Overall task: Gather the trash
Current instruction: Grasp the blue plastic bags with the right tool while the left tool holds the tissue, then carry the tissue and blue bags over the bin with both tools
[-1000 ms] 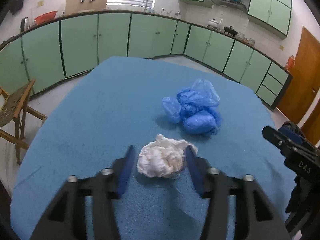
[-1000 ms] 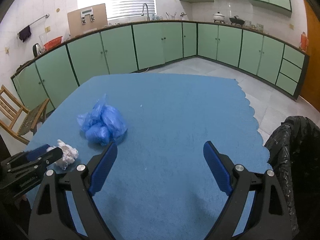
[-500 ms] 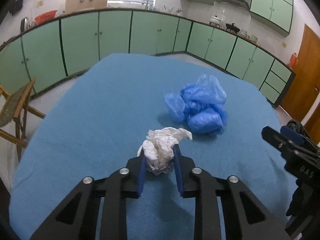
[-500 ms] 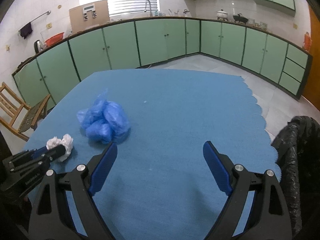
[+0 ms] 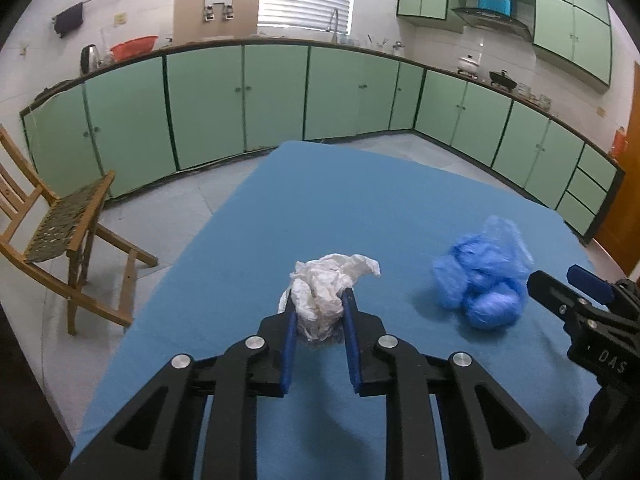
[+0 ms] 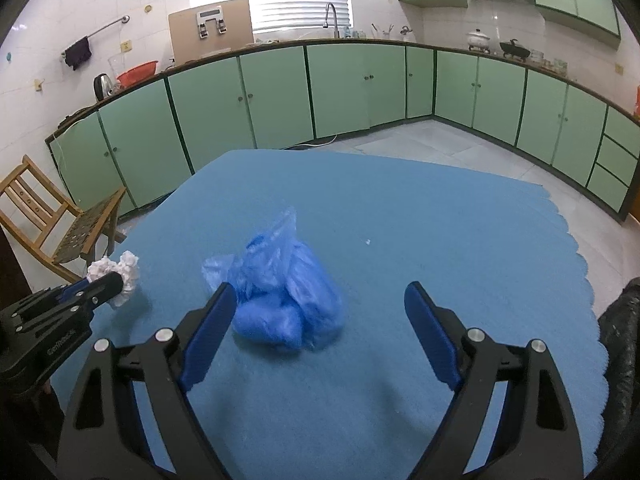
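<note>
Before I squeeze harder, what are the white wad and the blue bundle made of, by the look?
White wad: probably tissue or paper towel; matte, with soft creases and torn-looking edges, pinched between the left gripper pads. Blue bundle: thin plastic film, likely bags or shoe covers; glossy, translucent at the loose edge, puffed into rounded lumps.

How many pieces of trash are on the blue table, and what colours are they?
White crumpled paper wad: 1, pinched in the left gripper.
Blue plastic bag bundle: 1, lying on the tablecloth between the open jaws of the right gripper.
Total: 2 pieces of trash.
</note>
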A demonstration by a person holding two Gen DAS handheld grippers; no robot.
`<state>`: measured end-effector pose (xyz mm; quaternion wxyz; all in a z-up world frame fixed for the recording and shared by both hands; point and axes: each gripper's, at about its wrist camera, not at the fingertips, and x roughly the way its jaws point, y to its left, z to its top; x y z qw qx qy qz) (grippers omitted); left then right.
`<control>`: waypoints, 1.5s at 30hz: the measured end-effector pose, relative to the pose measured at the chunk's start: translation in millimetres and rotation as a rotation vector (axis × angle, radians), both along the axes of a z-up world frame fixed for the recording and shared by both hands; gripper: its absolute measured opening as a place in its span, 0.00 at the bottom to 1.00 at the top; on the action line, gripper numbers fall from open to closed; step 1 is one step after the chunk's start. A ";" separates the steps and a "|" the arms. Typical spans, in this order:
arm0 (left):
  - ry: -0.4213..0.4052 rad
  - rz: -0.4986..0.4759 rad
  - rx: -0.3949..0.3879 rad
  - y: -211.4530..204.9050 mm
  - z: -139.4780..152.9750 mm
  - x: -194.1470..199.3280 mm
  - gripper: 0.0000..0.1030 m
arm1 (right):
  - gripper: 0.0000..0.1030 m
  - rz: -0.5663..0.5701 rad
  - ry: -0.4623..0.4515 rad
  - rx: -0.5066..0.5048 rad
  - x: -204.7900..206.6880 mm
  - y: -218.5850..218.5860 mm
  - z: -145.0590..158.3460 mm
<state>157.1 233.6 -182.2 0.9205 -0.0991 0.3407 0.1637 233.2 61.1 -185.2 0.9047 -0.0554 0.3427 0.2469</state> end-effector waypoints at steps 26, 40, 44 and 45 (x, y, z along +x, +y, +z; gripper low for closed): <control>-0.029 -0.031 -0.014 -15.2 24.3 -7.6 0.20 | 0.04 0.060 0.016 0.001 -14.2 -9.7 40.0; -0.102 -0.188 -0.020 -95.8 82.9 -5.7 0.20 | 0.04 -0.100 -0.027 0.076 -39.3 -106.1 85.5; -0.120 -0.233 -0.020 -119.8 93.9 -2.9 0.20 | 0.04 -0.146 -0.043 0.084 -47.8 -140.0 91.4; -0.124 -0.245 -0.021 -126.7 96.2 -1.8 0.20 | 0.04 -0.156 -0.045 0.087 -49.4 -148.4 92.5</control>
